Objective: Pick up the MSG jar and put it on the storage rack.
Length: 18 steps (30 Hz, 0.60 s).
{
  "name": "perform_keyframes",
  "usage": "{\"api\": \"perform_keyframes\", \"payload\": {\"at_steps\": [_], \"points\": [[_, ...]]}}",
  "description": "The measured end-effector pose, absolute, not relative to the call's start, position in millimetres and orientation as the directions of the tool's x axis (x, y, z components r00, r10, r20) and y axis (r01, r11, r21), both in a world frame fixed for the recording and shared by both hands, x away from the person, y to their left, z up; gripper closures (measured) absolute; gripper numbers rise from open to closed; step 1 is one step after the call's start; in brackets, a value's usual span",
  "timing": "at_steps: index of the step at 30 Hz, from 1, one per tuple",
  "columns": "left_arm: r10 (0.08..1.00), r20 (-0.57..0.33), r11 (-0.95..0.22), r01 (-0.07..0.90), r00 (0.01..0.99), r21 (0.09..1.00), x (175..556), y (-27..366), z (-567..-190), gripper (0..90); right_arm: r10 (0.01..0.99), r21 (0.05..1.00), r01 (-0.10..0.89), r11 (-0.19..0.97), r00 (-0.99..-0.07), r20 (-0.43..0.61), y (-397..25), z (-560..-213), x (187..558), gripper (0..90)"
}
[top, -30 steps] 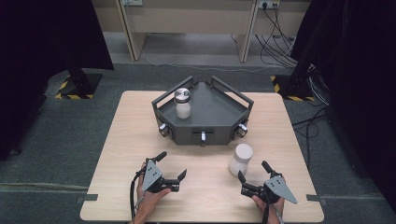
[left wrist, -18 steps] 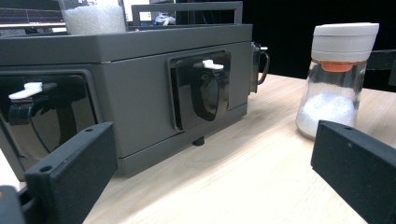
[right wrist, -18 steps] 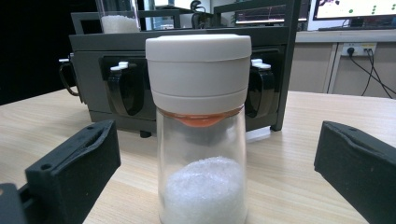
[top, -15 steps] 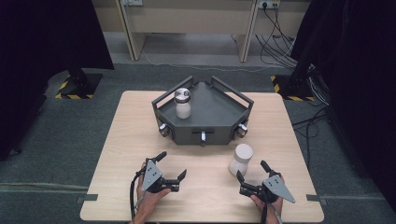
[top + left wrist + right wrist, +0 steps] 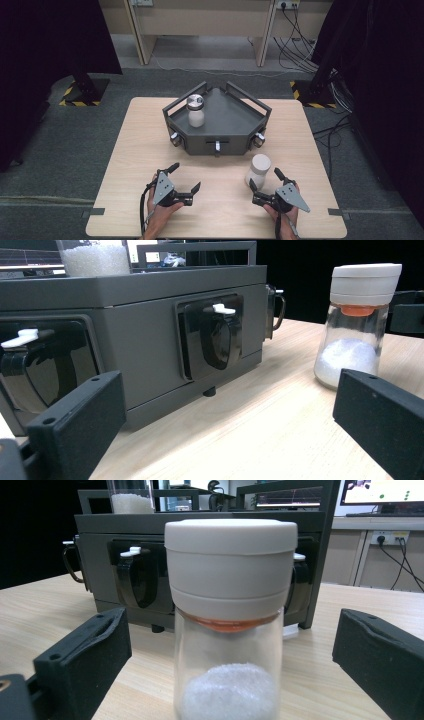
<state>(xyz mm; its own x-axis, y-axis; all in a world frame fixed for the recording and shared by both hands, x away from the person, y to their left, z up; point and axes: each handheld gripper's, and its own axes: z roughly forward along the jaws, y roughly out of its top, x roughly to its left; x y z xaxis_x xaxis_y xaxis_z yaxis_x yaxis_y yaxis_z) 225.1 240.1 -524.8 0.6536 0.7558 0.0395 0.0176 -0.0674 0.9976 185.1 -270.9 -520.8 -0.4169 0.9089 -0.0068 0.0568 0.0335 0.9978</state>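
— Two grippers, both with jaws apart: left gripper over bare table, right gripper just behind the white-capped jar.

— Anything beyond?

— Grey tray holding a second jar. Right gripper view adds an orange ring under the cap.

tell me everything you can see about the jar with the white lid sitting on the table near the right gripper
The jar is clear glass with a tall white stepped lid and an orange ring under it. White grains fill roughly its lower third. It stands upright on the wooden table, in front of the grey tray. The right gripper is open just behind it, jaws either side and not touching.
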Motion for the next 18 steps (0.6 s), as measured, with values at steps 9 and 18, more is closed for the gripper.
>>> {"api": "perform_keyframes", "payload": {"at_steps": [9, 18], "points": [[0.754, 0.037, -0.066, 0.019, 0.656, 0.998, 225, 240, -525, 0.2, 0.908, 0.998, 0.056, 0.037, -0.418, -0.011, -270, -520, 192, 9.9], [0.753, 0.036, -0.064, 0.018, 0.658, 0.998, 226, 240, -525, 0.2, 0.903, 0.996, 0.062, 0.063, -0.428, -0.031, -265, -517, 201, 18.9]]}}
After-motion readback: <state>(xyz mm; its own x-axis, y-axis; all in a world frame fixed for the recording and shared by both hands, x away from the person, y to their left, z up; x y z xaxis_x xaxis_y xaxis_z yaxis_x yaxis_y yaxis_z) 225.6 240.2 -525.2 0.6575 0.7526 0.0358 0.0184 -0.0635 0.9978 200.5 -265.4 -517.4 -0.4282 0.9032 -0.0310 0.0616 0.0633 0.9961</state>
